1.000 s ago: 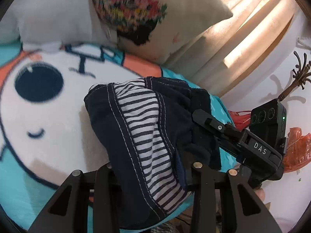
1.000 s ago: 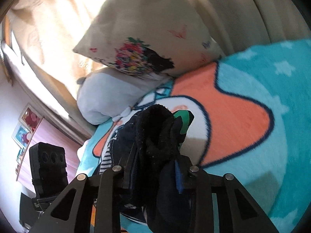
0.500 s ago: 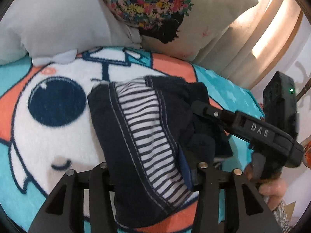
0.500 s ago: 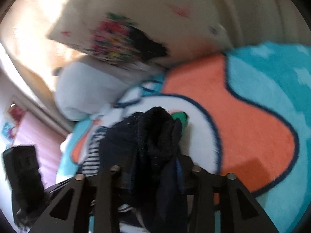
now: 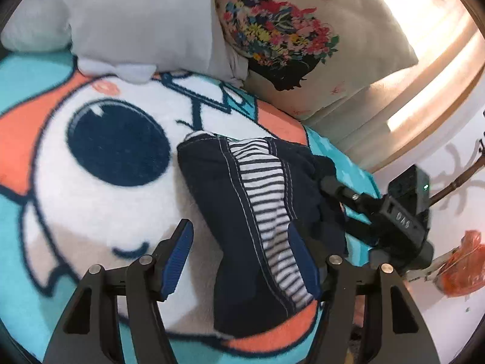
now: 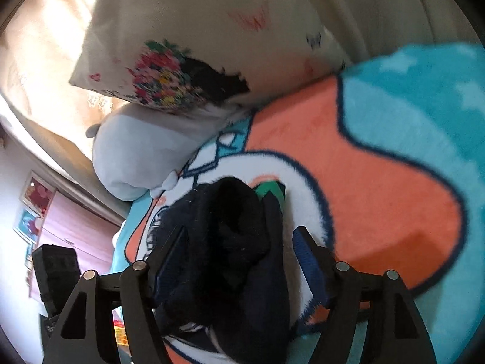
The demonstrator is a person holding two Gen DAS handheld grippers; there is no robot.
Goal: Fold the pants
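On the cartoon blanket [image 5: 91, 200], just beside its big printed eye, the folded pants [image 5: 257, 212] lie in a compact navy bundle with the striped lining showing; half a second ago both tools were clamped on the cloth, and now the left gripper [image 5: 239, 254] has its jaws spread wide, one blue pad [image 5: 177, 257] clear on the eye side, the other resting along the stripes; the right gripper [image 6: 239, 261], at the bundle's far side from the eye, has likewise let go, its jaws parted around the dark fleece with cloth lying loose between them; the release suggests this fold is set down and holding, and the task looks at or near its end; beyond the bundle, the grey pillow [image 5: 121, 21] and the floral pillow [image 5: 303, 30] sit untouched.
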